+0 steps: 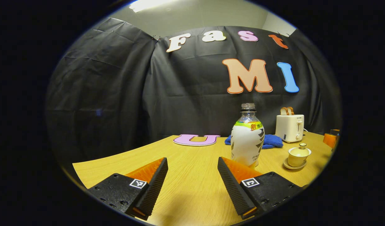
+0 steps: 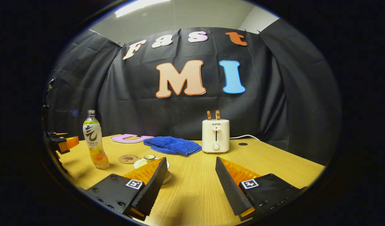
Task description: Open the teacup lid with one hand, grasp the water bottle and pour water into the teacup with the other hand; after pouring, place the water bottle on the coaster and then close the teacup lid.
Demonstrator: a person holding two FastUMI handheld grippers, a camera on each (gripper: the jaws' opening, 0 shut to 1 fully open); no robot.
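The water bottle (image 1: pixel 247 138) stands upright with no cap, just ahead of my left gripper (image 1: pixel 192 159) and slightly right of it; the fingers are open and hold nothing. The lidded teacup (image 1: pixel 299 154) rests on its saucer farther right. In the right gripper view the bottle (image 2: pixel 93 141) is at the left, and the round coaster (image 2: pixel 129 158) lies beside it. The teacup (image 2: pixel 149 158) is partly hidden behind one finger of my open, empty right gripper (image 2: pixel 190 158). The left gripper (image 2: pixel 62 142) shows at the far left edge there.
A white toaster (image 2: pixel 215 135) with two bread slices stands at the back of the wooden table (image 2: pixel 195 194). A blue cloth (image 2: pixel 172 145) lies to its left, and a white cable (image 2: pixel 244 136) trails right. Part of the right gripper (image 1: pixel 332 138) shows at the far right.
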